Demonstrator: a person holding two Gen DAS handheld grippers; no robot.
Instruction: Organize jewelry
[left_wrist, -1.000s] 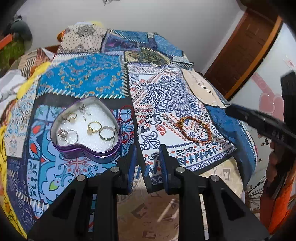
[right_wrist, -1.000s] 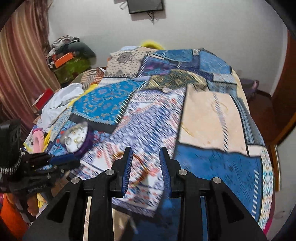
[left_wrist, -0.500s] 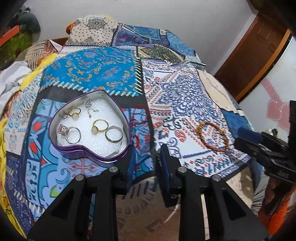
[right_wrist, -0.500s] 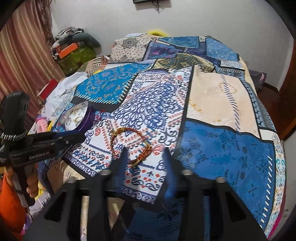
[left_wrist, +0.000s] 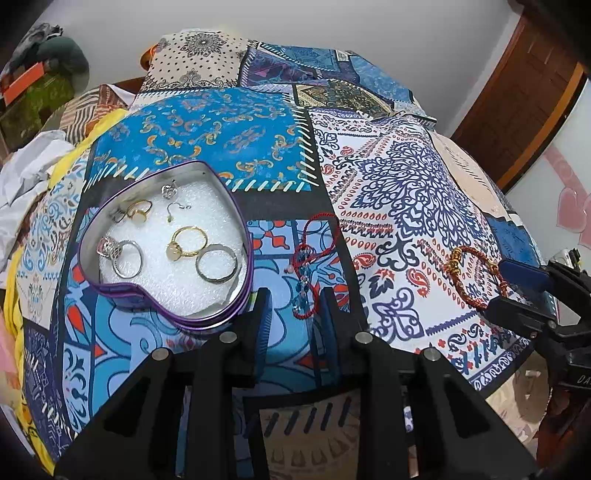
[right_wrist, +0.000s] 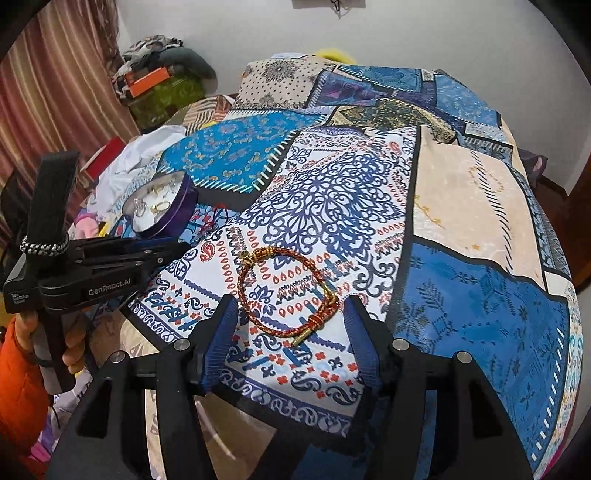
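A purple heart-shaped tin (left_wrist: 92, 236) with white foam holds several rings, left of centre in the left wrist view; it also shows in the right wrist view (right_wrist: 181, 206). A thin red string bracelet (left_wrist: 314, 254) lies on the patchwork cloth just ahead of my left gripper (left_wrist: 295, 299), which is open and empty. A red and gold braided bracelet (right_wrist: 284, 291) lies between the fingertips of my right gripper (right_wrist: 290, 310), which is open wide and hovers over it. The braided bracelet also shows in the left wrist view (left_wrist: 476, 277).
The patchwork cloth (right_wrist: 461, 206) covers a bed-like surface. Piled clothes and boxes (right_wrist: 155, 85) sit at the far left by a striped curtain. A wooden door (left_wrist: 524, 92) stands at the right. The cloth's front edge (right_wrist: 295, 410) is just below my fingers.
Both grippers have moved forward and lower toward the cloth. The right gripper has opened wider and now straddles the braided bracelet. The left gripper has closed in on the red string bracelet.
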